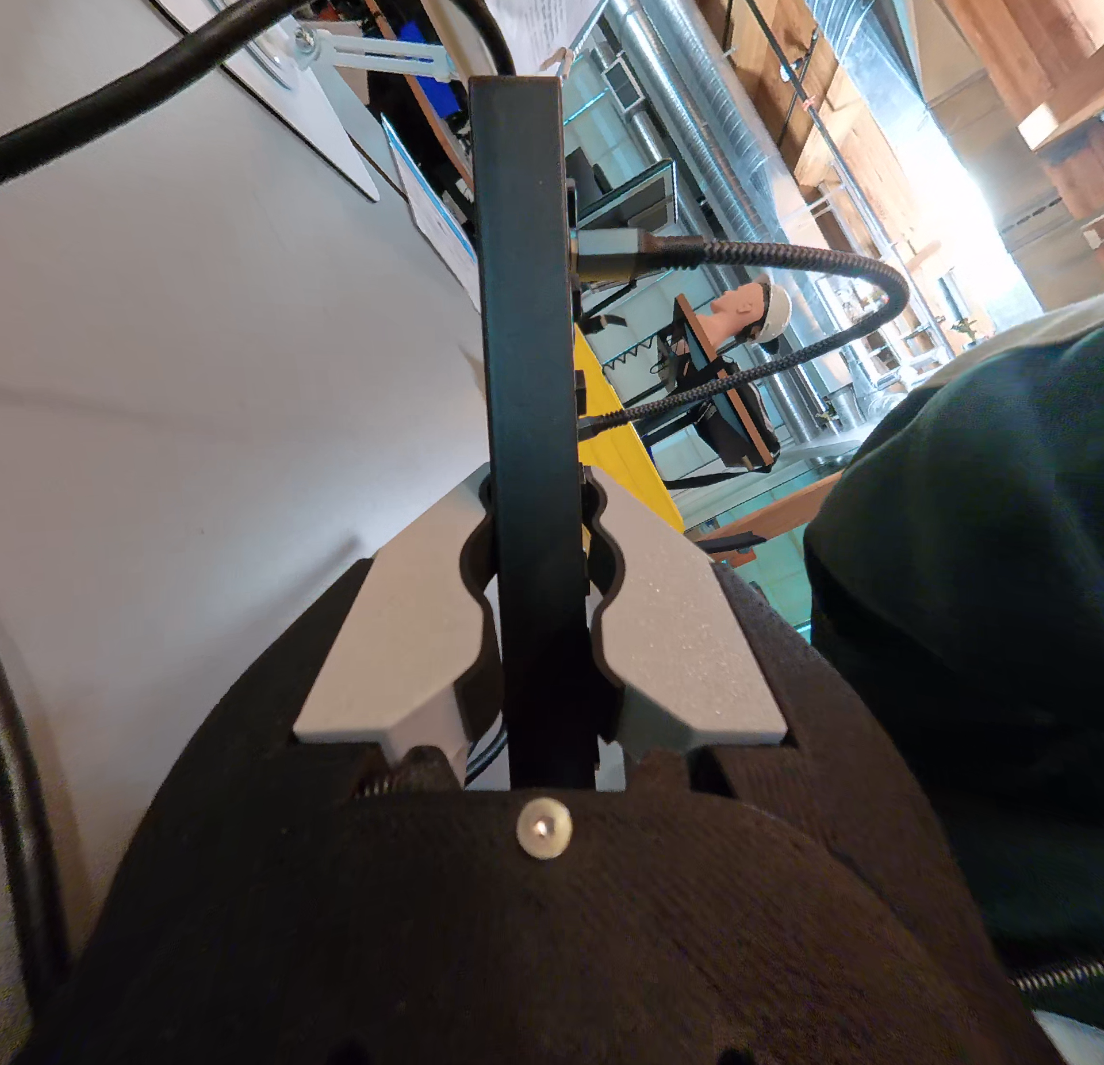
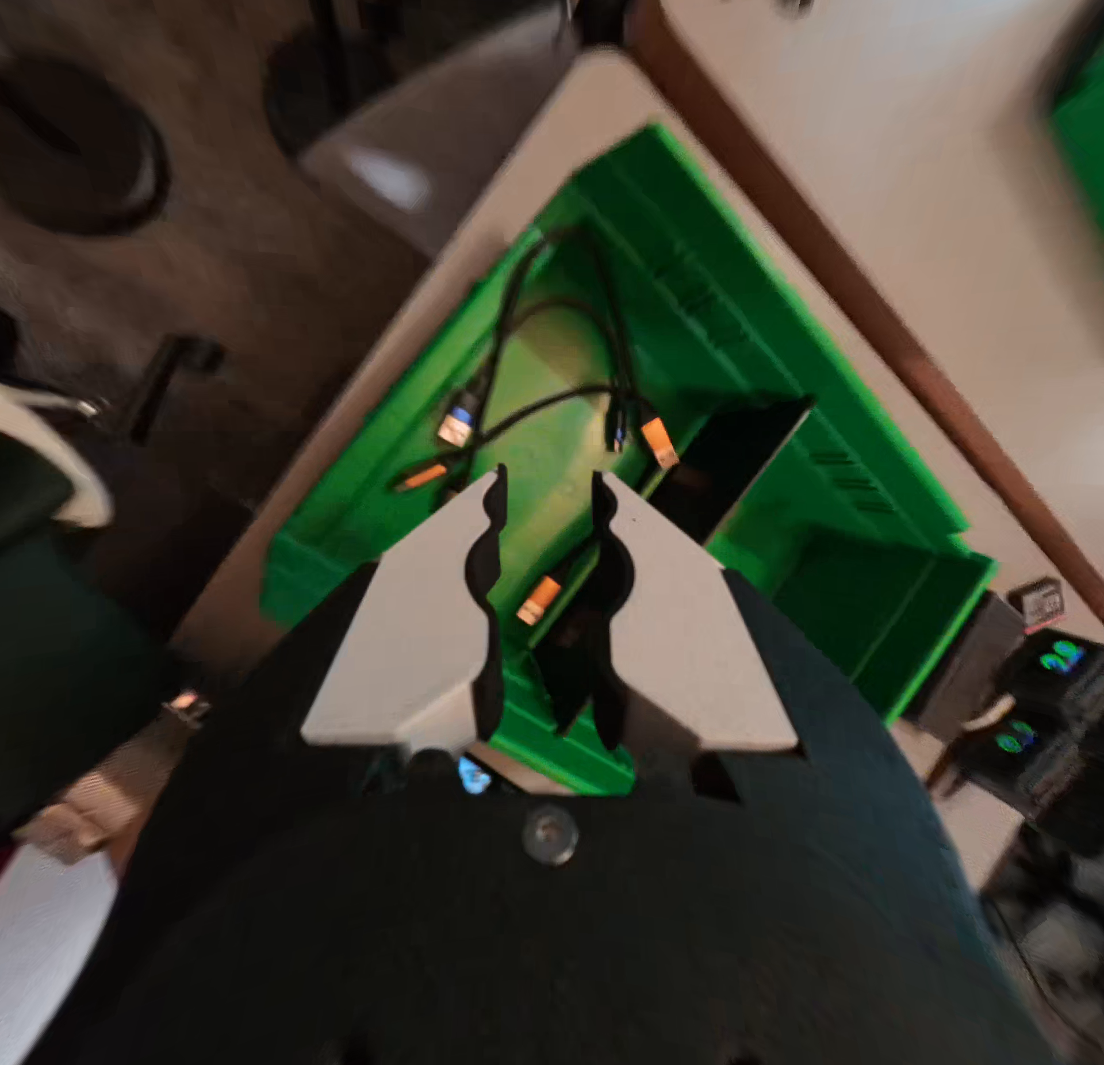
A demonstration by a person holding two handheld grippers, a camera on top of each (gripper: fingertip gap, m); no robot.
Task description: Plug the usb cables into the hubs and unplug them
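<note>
Left tongs point(image 1: 540, 516) pinch the black hub point(image 1: 523, 319), raised off the table, braided cable point(image 1: 776, 259) already seated. Right tongs point(image 2: 546, 486), spread and empty, hover over the green bin point(image 2: 747, 295) near the table's corner. Likely next: pick an orange-tipped cable point(image 2: 659, 439).

Your left hand-held gripper point(image 1: 536, 498) is clamped on a long, flat black plastic USB hub point(image 1: 523, 331), held edge-on between the grey fingers point(image 1: 406, 630). A grey-sleeved plug on a black braided cable point(image 1: 836, 331) sits in the hub's right side; the cable loops round to a second, lower socket. A thick smooth black cable point(image 1: 197, 62) arcs from the hub's far end over the white surface point(image 1: 209, 379).
</note>
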